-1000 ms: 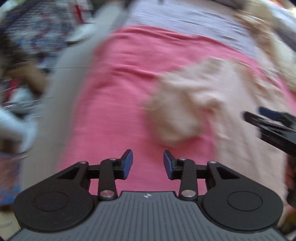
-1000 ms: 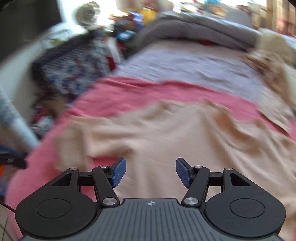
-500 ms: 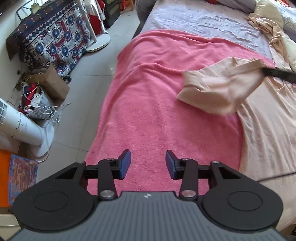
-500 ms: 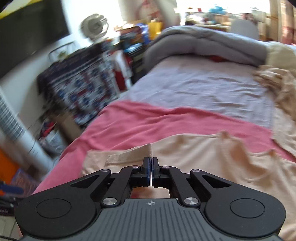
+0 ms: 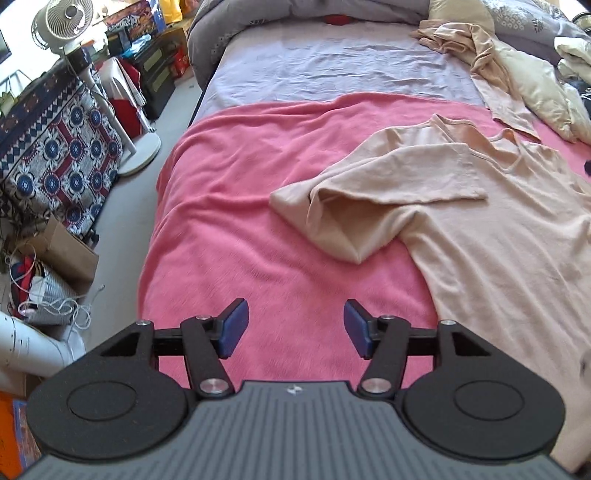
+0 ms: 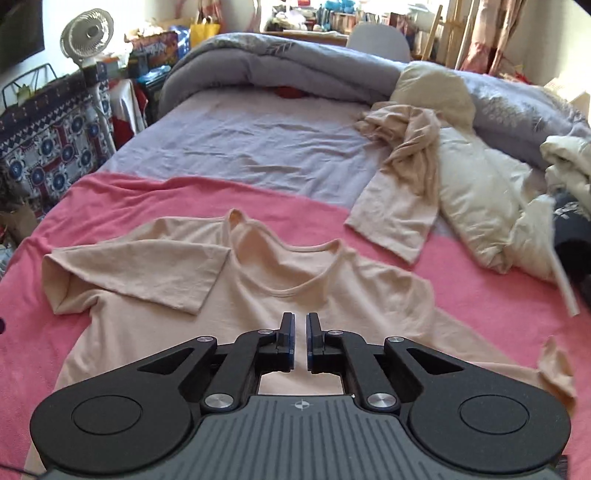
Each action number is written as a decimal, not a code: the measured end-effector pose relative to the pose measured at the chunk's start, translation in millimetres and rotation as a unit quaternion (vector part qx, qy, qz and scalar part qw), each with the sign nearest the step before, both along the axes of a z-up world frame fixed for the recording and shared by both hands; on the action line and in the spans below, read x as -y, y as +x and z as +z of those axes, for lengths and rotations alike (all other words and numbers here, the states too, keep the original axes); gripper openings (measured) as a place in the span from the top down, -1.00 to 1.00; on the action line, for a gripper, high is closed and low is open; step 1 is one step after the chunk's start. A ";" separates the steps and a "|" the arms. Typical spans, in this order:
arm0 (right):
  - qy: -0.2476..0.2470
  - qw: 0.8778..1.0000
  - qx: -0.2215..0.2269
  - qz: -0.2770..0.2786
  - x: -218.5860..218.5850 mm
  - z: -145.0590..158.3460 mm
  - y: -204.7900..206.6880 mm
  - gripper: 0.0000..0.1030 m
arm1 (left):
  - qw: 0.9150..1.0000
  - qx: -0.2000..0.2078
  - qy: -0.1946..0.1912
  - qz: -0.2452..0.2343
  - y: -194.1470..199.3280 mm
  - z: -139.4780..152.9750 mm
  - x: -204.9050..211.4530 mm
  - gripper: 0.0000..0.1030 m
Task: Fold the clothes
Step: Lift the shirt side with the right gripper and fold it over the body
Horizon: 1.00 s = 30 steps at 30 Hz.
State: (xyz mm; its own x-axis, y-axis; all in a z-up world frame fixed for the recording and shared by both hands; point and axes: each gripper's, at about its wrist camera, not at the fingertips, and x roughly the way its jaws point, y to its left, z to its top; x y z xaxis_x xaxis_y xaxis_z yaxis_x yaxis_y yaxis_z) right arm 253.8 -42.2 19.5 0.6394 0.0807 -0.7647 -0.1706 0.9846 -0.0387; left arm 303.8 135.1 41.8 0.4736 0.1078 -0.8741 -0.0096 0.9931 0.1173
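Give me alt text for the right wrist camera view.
A peach T-shirt lies flat on a pink blanket, its left sleeve folded inward. The right gripper hovers above it, slightly open, holding nothing.

I counted two peach T-shirts: one spread flat point(image 6: 295, 280) at my twelve o'clock, one crumpled point(image 6: 402, 155) at one o'clock. One pink blanket point(image 5: 240, 229), one grey duvet point(image 6: 280, 62), one pedestal fan point(image 6: 88, 29), one cream pillow point(image 6: 436, 92).
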 end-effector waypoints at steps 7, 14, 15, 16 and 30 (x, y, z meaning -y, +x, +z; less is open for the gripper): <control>-0.242 0.929 0.100 0.261 -113.6 -66.7 -12.1 0.45 | 1.000 -0.007 -0.002 0.028 8.0 -8.4 6.6 -0.21; -0.308 0.871 0.122 0.363 -133.0 -95.7 -2.9 0.06 | 0.999 -0.025 -0.007 0.037 1.8 -16.2 6.0 -0.21; -0.310 0.869 0.125 0.365 -134.2 -97.1 0.5 0.18 | 0.999 -0.025 -0.008 0.039 1.8 -16.8 6.4 -0.21; -0.312 0.868 0.128 0.366 -135.5 -98.3 3.9 0.30 | 0.999 -0.024 -0.010 0.040 1.8 -17.1 6.9 -0.21; -0.402 0.792 0.287 0.358 -77.1 -55.4 -14.4 0.89 | 0.999 0.023 0.017 -0.042 19.7 -19.6 37.6 -0.23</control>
